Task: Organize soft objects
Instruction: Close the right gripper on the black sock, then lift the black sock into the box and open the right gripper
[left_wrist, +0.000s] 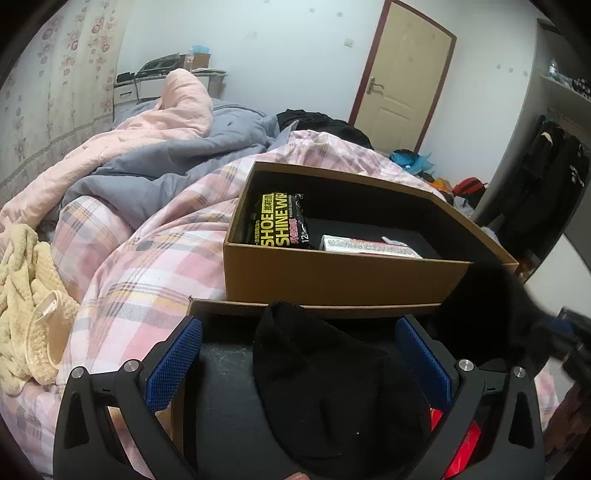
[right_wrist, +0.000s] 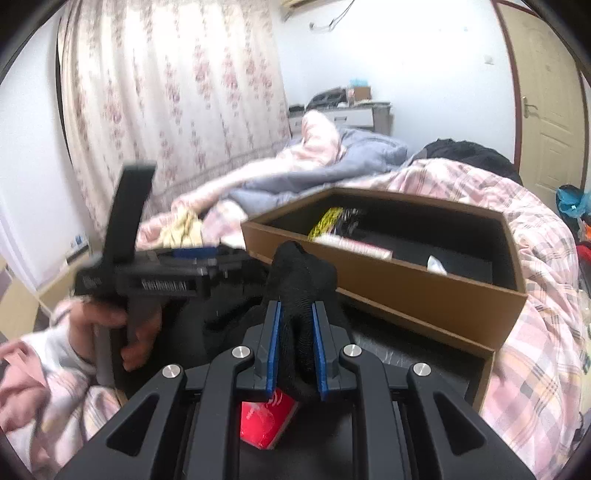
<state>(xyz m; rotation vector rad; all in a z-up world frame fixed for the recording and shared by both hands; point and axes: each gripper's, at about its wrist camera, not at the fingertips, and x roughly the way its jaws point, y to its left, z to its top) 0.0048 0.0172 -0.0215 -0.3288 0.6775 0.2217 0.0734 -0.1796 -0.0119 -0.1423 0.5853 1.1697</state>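
Observation:
A black sock (left_wrist: 325, 387) lies between the spread blue pads of my left gripper (left_wrist: 299, 332), which is open, over a black-lined shallow cardboard box (left_wrist: 314, 309). My right gripper (right_wrist: 297, 314) is shut on a black sock (right_wrist: 301, 280) and holds it above the same shallow box (right_wrist: 424, 328). The right gripper's sock also shows in the left wrist view (left_wrist: 484, 306) as a dark blur at the right. The left gripper (right_wrist: 195, 258) appears blurred in the right wrist view, held by a hand. A red packet (right_wrist: 266, 421) lies under the right gripper.
A deeper brown cardboard box (left_wrist: 332, 273) behind holds a shoe-shine wipes pack (left_wrist: 280, 221) and a white tube box (left_wrist: 369, 247). All sit on a bed with a pink plaid quilt (left_wrist: 147, 258). A cream fluffy garment (left_wrist: 26, 295) lies at left. A door (left_wrist: 402, 74) stands behind.

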